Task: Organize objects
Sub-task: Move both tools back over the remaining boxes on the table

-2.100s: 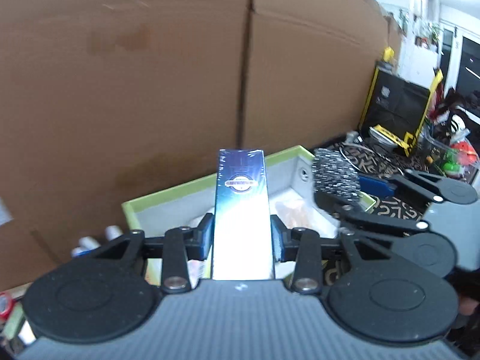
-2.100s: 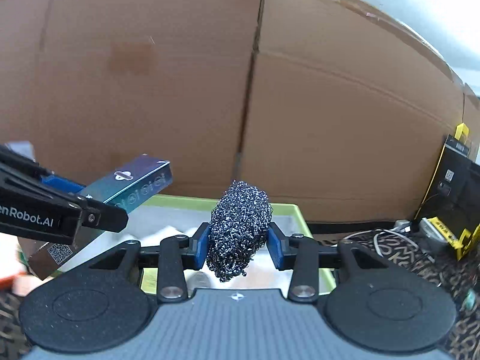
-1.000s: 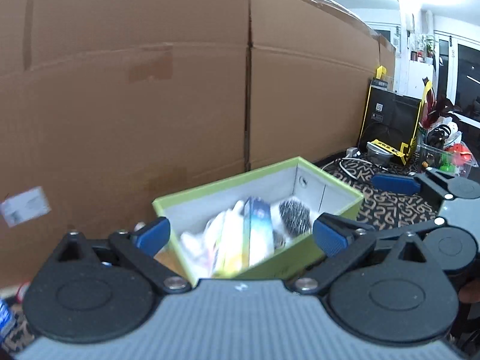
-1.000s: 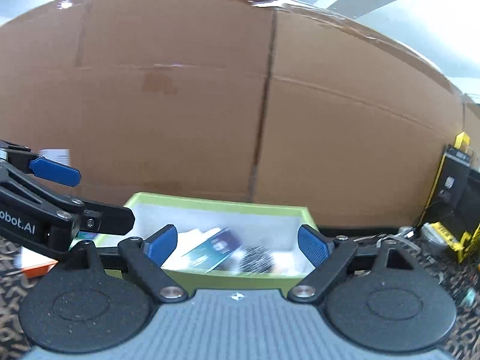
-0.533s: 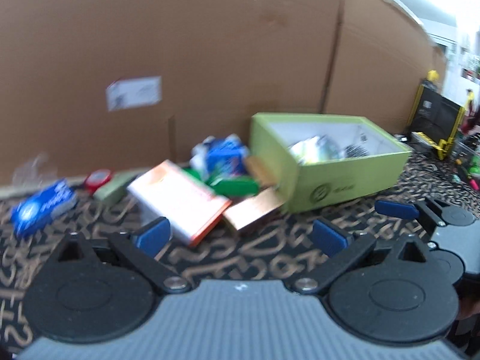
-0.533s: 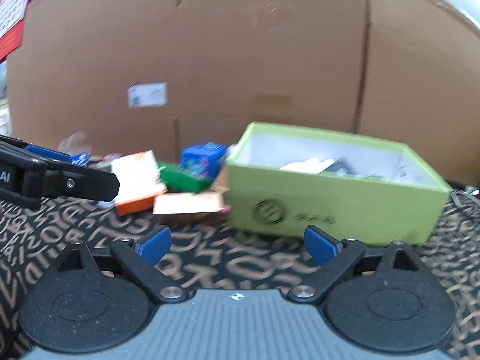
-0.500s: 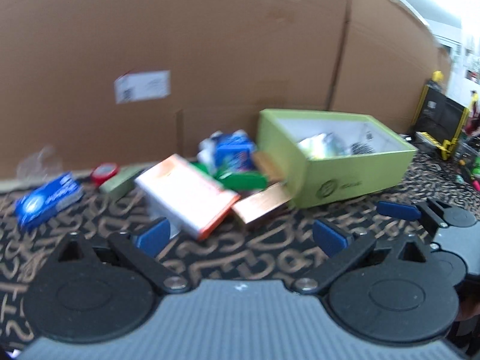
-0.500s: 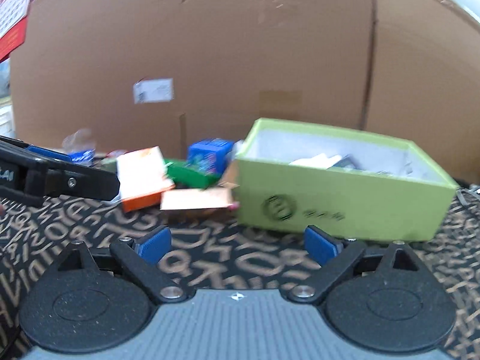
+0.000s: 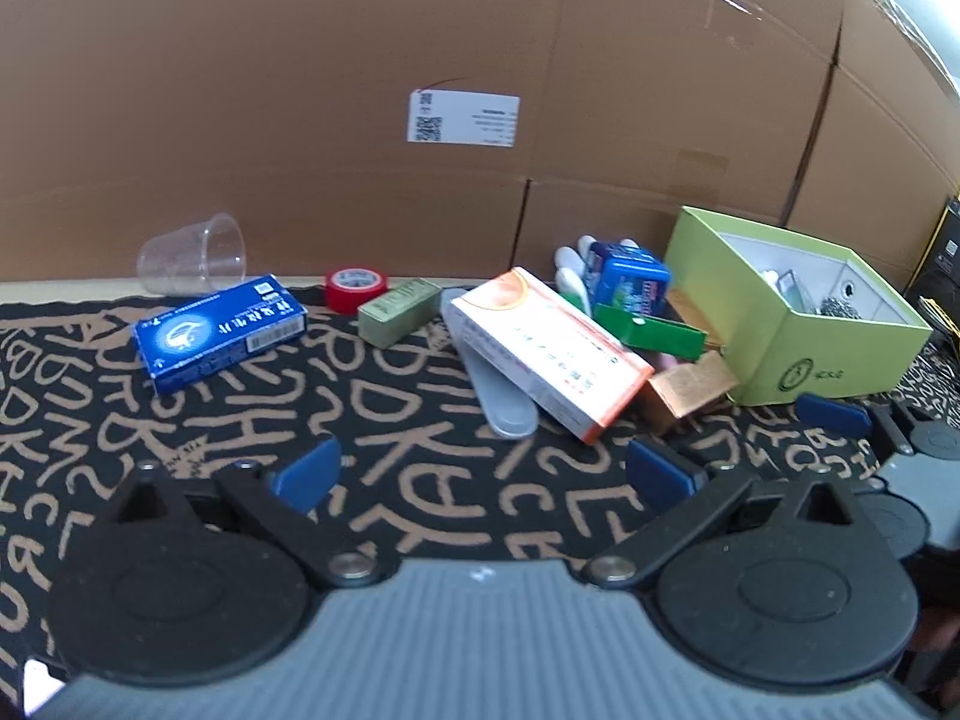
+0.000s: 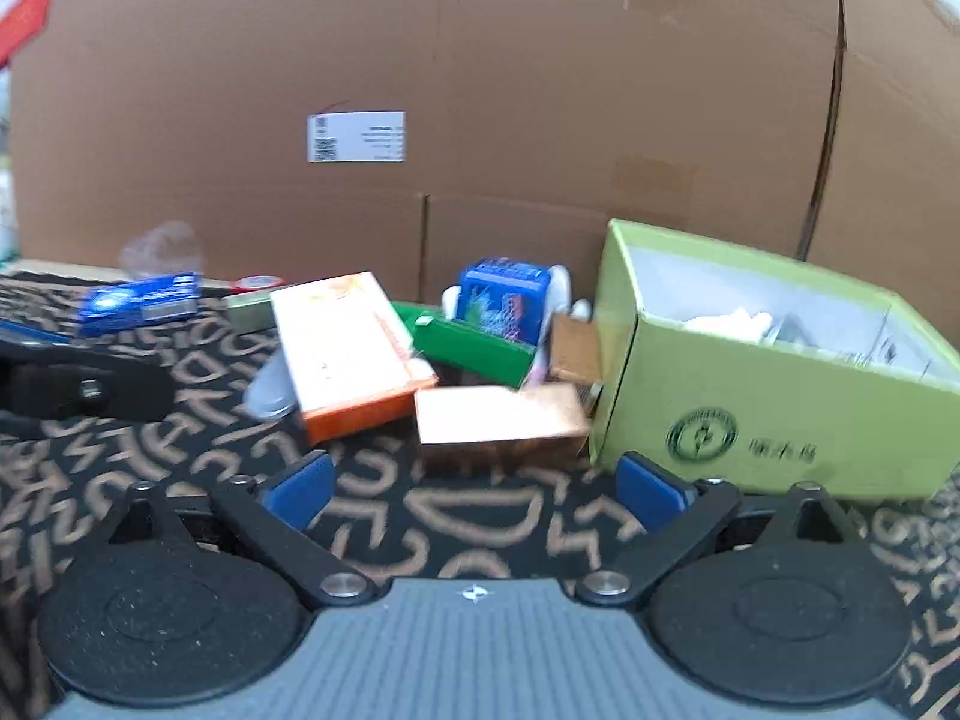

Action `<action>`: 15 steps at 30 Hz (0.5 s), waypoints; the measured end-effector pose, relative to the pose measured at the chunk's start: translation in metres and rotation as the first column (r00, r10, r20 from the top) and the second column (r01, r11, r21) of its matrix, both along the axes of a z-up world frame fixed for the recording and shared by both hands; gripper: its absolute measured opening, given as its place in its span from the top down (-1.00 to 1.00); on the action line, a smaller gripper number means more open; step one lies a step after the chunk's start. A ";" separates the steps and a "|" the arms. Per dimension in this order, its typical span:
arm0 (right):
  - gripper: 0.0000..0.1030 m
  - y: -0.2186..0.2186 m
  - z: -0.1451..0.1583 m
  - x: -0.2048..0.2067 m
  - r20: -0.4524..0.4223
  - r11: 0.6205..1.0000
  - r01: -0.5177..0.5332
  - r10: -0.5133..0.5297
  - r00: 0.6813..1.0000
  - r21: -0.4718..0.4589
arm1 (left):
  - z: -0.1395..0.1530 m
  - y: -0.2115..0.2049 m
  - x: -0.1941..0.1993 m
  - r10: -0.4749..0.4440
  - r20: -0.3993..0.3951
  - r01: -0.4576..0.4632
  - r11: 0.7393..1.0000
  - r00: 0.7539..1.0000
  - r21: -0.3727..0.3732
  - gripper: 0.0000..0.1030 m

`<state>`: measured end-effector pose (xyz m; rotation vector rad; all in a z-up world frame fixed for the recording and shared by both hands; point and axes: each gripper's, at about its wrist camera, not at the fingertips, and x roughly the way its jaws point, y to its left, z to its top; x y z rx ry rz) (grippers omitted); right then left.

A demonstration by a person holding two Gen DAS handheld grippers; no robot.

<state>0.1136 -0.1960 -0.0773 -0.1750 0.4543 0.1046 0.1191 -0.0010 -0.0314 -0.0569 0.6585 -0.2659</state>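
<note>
Though unheld, boxes [image 9: 549, 354] beyond left claw [image 9: 483, 474]

Backdrop: tall brown cardboard wall [image 9: 420, 30], creased and seamed, carrying a white printed label [image 9: 463, 118].
Floor covering: black mat [image 9: 384, 420] patterned with tan letters.

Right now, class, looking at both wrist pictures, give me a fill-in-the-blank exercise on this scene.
1. The clear plastic cup lies on its ____.
2. The open storage box is ____ in colour.
3. The roll of tape is ____.
4. Between the left tongs lies ____.

Missing words: side; green; red; nothing
</note>
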 end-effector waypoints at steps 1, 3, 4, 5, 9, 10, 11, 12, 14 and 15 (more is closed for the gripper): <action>-0.56 0.004 0.000 0.004 0.004 1.000 -0.009 0.009 1.000 -0.018 | 0.000 0.001 0.002 0.002 0.004 -0.002 1.000 1.000 0.003 -1.00; -0.26 0.010 0.000 0.012 0.009 1.000 -0.023 0.023 1.000 -0.018 | 0.002 0.002 0.007 0.009 0.013 -0.009 1.000 1.000 0.009 -1.00; -0.12 0.012 0.000 0.016 0.008 1.000 -0.017 0.017 1.000 -0.013 | 0.003 0.001 0.011 0.013 0.015 -0.013 1.000 1.000 0.009 -1.00; -0.05 0.014 0.000 0.021 0.009 1.000 0.001 0.000 1.000 -0.012 | 0.004 0.000 0.016 0.016 0.016 -0.016 1.000 1.000 0.008 -1.00; -0.04 0.025 -0.001 0.038 0.040 0.991 0.126 -0.124 0.991 -0.039 | 0.008 -0.009 0.039 0.037 0.008 -0.037 0.999 0.999 -0.021 -1.00; -0.04 0.027 -0.002 0.042 0.048 0.987 0.153 -0.151 0.987 -0.045 | 0.008 -0.013 0.045 0.047 0.000 -0.047 0.999 0.999 -0.028 -1.00; -0.04 0.029 -0.003 0.045 0.047 0.983 0.176 -0.173 0.984 -0.059 | 0.007 -0.017 0.053 0.060 -0.009 -0.061 0.998 0.998 -0.032 -1.00; -0.03 0.030 -0.004 0.046 0.042 0.980 0.184 -0.181 0.983 -0.072 | 0.007 -0.021 0.061 0.076 -0.020 -0.077 0.996 0.997 -0.034 -1.00; -0.03 0.029 -0.004 0.042 0.047 0.980 0.187 -0.183 0.982 -0.075 | 0.003 -0.030 0.076 0.104 -0.039 -0.106 0.994 0.994 -0.031 -1.00; -0.03 0.027 -0.004 0.039 0.044 0.980 0.185 -0.182 0.982 -0.078 | 0.000 -0.035 0.083 0.114 -0.047 -0.115 0.993 0.992 -0.021 -1.00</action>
